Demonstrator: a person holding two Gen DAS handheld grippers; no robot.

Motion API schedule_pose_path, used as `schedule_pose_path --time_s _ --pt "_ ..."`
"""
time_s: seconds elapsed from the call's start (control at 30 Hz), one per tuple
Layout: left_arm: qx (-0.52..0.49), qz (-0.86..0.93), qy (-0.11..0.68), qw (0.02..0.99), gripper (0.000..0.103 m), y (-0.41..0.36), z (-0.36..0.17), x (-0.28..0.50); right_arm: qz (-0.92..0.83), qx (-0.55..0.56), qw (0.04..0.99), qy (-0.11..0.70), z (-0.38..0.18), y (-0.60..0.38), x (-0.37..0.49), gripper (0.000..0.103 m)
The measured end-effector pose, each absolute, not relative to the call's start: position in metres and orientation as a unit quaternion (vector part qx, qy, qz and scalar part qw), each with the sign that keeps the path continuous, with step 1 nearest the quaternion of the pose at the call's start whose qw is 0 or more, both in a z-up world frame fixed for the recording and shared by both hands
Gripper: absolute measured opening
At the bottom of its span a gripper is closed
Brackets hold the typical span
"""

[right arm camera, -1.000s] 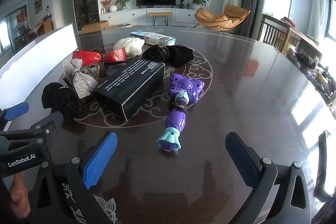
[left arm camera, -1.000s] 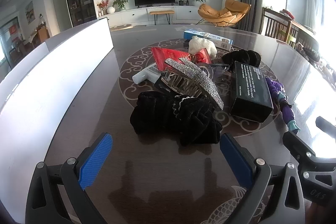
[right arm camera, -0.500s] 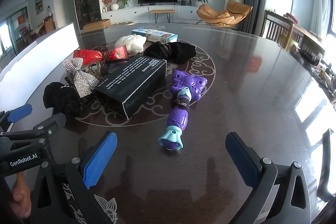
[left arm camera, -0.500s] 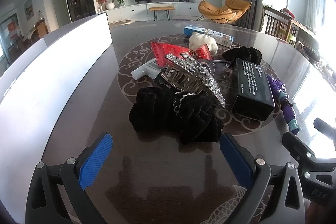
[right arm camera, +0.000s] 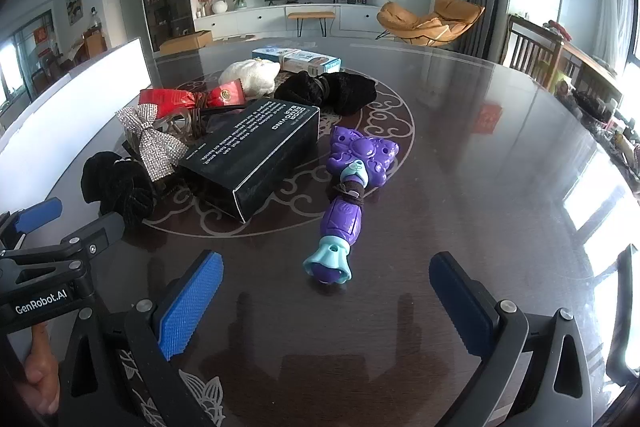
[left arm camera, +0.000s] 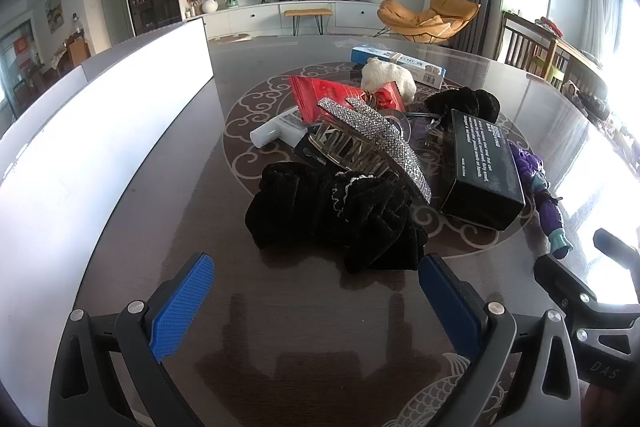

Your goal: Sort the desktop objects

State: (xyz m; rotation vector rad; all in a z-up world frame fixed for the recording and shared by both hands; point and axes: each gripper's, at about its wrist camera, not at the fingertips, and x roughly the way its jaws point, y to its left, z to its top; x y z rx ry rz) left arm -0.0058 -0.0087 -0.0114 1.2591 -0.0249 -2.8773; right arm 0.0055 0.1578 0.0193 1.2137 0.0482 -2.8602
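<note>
A pile of small objects lies on the dark round table (left arm camera: 168, 211). Nearest my left gripper (left arm camera: 316, 291) is a black velvet scrunchie (left arm camera: 332, 215), just ahead of the open blue pads. Behind it lie a rhinestone hair claw (left arm camera: 368, 139), a black box (left arm camera: 480, 167), a red packet (left arm camera: 332, 95) and a white tube (left arm camera: 276, 131). My right gripper (right arm camera: 326, 293) stands open, with the teal end of a purple toy wand (right arm camera: 348, 195) just ahead of its fingertips. The black box (right arm camera: 256, 155) and rhinestone claw (right arm camera: 154, 139) lie to the wand's left.
A long white box wall (left arm camera: 100, 131) runs along the table's left side. Farther back lie a white plush (right arm camera: 252, 77), a second black scrunchie (right arm camera: 332, 91) and a blue-white carton (right arm camera: 300, 59). Bare table (right arm camera: 500, 155) spreads to the right. A hand (right arm camera: 40, 375) holds the left gripper.
Both grippers have edged slightly forward toward the pile; the objects appear a little closer. Nothing was grasped or shifted.
</note>
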Motion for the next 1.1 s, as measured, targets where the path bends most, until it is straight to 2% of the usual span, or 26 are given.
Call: schedule_pose_path --time_s 0.83,1.1 --pt "0.456 -0.889 0.025 -0.013 0.103 -0.018 -0.024 -0.023 -0.907 0.42 0.033 -0.005 0.012 0.159 -0.005 0.103" --pt "0.447 -0.894 0.025 -0.029 0.103 -0.013 -0.012 -0.026 -0.906 0.422 0.043 -0.009 0.012 0.158 -0.006 0.103"
